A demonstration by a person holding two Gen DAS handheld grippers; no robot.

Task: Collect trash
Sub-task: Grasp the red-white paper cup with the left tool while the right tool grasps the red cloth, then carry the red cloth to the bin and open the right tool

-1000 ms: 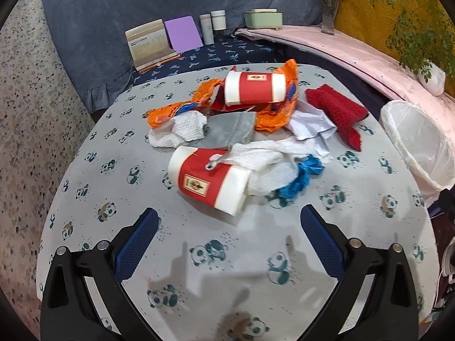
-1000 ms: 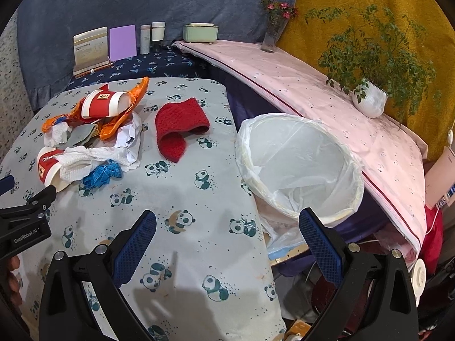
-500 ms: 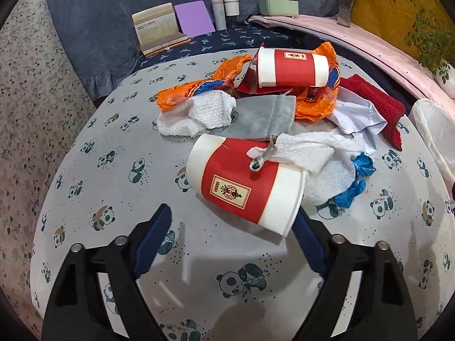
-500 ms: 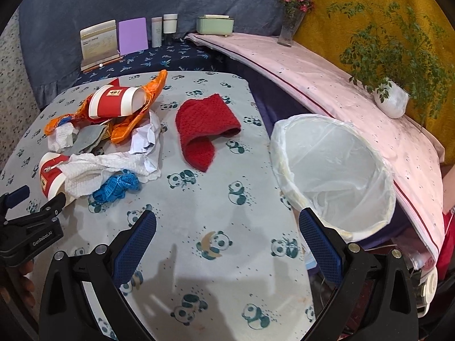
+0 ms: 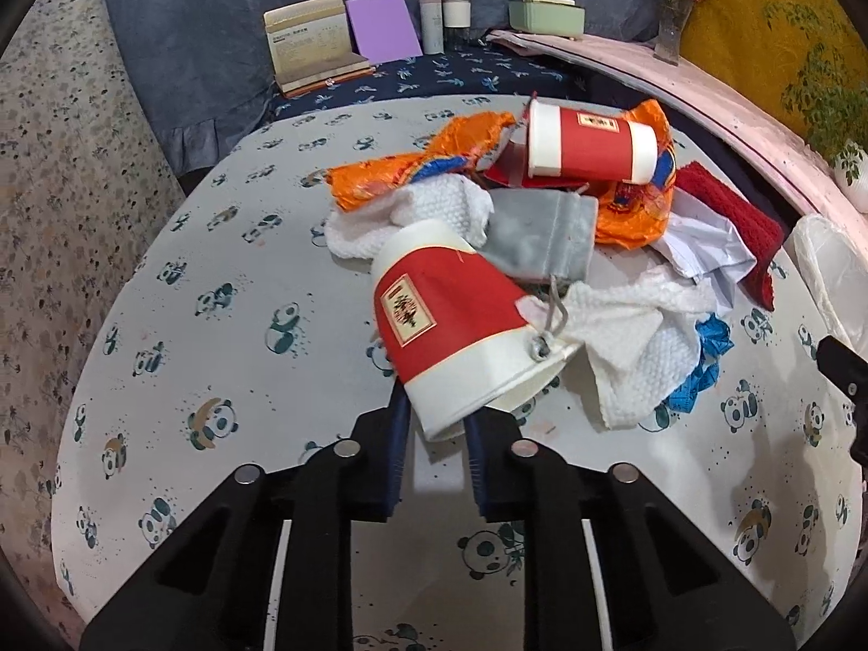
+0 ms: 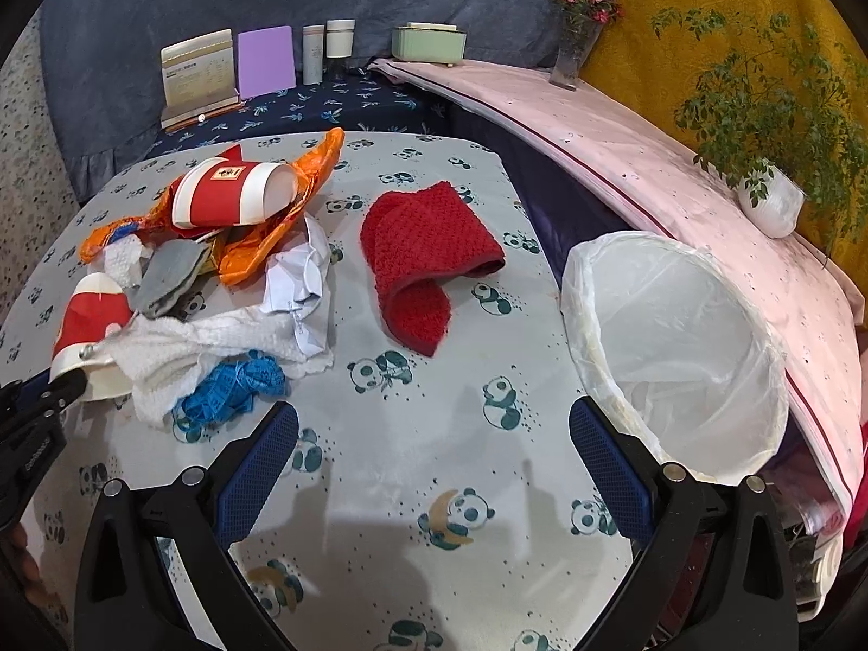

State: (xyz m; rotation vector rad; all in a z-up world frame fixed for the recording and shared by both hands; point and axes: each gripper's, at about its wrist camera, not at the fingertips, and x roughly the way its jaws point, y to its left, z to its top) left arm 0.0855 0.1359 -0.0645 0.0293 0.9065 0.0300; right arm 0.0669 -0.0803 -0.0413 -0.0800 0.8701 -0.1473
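Observation:
My left gripper (image 5: 434, 423) is shut on the rim of a red and white paper cup (image 5: 450, 325), which is tipped up off the panda-print table (image 5: 228, 325); the cup also shows in the right wrist view (image 6: 92, 320). A second red cup (image 5: 591, 144) lies on an orange wrapper (image 5: 412, 168). White cloths (image 5: 624, 342), a grey pouch (image 5: 542, 238), crumpled white paper (image 6: 298, 282) and a blue tape tangle (image 6: 233, 385) lie around. My right gripper (image 6: 434, 450) is open and empty above the table, left of the white-lined bin (image 6: 678, 347).
A folded red towel (image 6: 423, 260) lies mid-table. Behind the table stand a card holder (image 5: 314, 43), a purple card (image 5: 385, 27), two bottles (image 5: 445, 19) and a green box (image 5: 545, 13). A pink-covered ledge (image 6: 651, 163) with a potted plant (image 6: 770, 206) runs along the right.
My left gripper moved forward and closed on the near cup's rim, tipping the cup up. My right gripper shifted slightly towards the table, still open.

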